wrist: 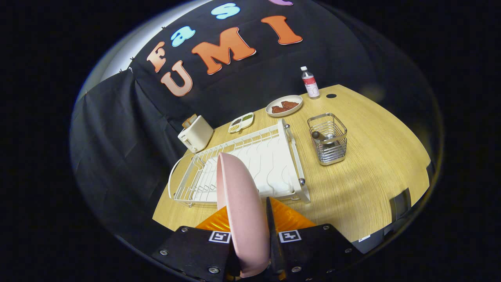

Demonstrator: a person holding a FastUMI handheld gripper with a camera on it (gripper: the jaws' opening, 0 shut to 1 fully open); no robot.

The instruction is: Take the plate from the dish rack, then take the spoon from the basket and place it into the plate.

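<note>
A pink plate [240, 203] stands on edge between my fingers, and my gripper [250, 227] is shut on its rim. The plate hangs above the near end of the white dish rack [270, 160], lifted out of its slots. To the right of the rack stands a wire basket [328, 143] on the wooden table [372, 176]. Inside the basket leans a spoon [319, 136] with a dark rounded end.
Beyond the rack sit a white toaster [195, 134], a small divided dish [241, 122] and a cream plate with reddish food [284, 105]. A bottle [310, 82] stands at the table's far edge by a round cable hole [331, 95].
</note>
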